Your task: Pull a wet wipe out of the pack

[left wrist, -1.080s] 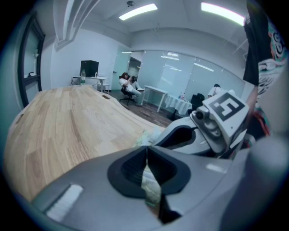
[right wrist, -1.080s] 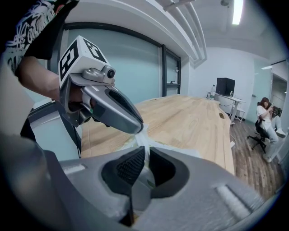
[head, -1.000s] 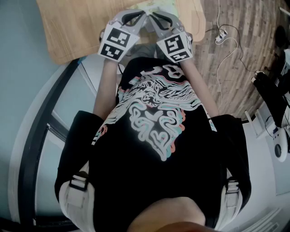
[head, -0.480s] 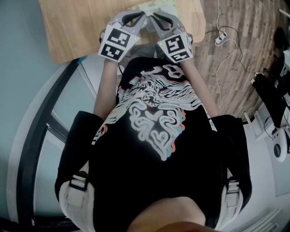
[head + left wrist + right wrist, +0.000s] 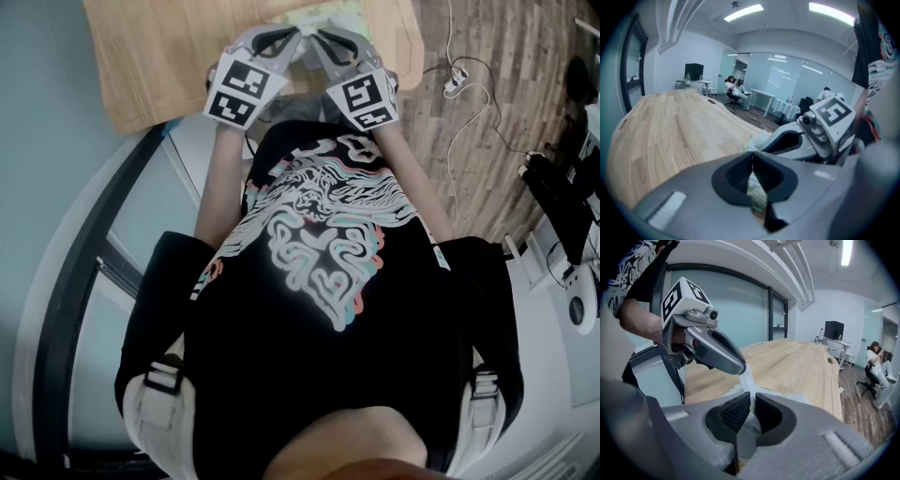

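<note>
Head view: left tool point(image 5: 294, 32) and right tool point(image 5: 315, 36) tip to tip over the pale green pack point(image 5: 330, 16), near the table's point(image 5: 169, 56) near edge.

Left gripper view: jaws pressed together, pale pack showing just under and beyond them, right tool's tip down at the pack.

Right gripper view: jaws all but together, only a thin slit left. White wipe point(image 5: 746, 377) pinched in the left tool's tip, stretched down towards that slit. Unclear whether caught there too.
</note>
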